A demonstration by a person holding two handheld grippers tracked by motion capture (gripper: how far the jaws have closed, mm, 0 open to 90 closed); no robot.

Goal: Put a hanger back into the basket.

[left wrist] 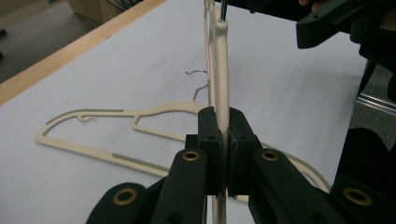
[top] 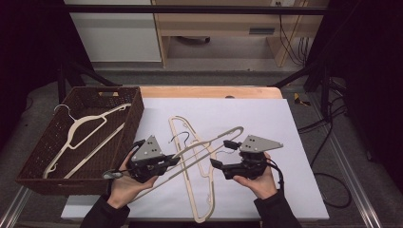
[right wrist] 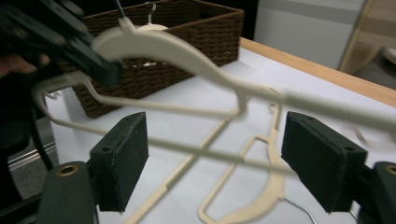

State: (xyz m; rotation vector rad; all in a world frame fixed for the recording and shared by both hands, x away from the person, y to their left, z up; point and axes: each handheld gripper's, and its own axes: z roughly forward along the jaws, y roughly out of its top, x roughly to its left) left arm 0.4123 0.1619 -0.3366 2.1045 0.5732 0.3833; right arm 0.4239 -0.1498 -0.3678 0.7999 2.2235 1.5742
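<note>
My left gripper [top: 172, 160] [left wrist: 224, 140] is shut on the upper arm of a cream hanger [top: 227, 132] [left wrist: 220, 56] [right wrist: 187, 51] and holds it tilted above the white sheet. Just to the right of it my right gripper [top: 224, 153] [right wrist: 219, 158] is open. The hanger's thin lower bar crosses the gap between its pads [right wrist: 121, 158] without touching them. A second cream hanger [top: 177, 124] [left wrist: 107, 112] [right wrist: 261, 200] lies flat on the sheet under the raised one.
A brown wicker basket [top: 138, 109] [right wrist: 187, 23] stands at the left with another cream hanger [top: 85, 126] inside. The white sheet [top: 266, 118] covers a wooden table [top: 209, 91]. Cables lie on the floor at the right.
</note>
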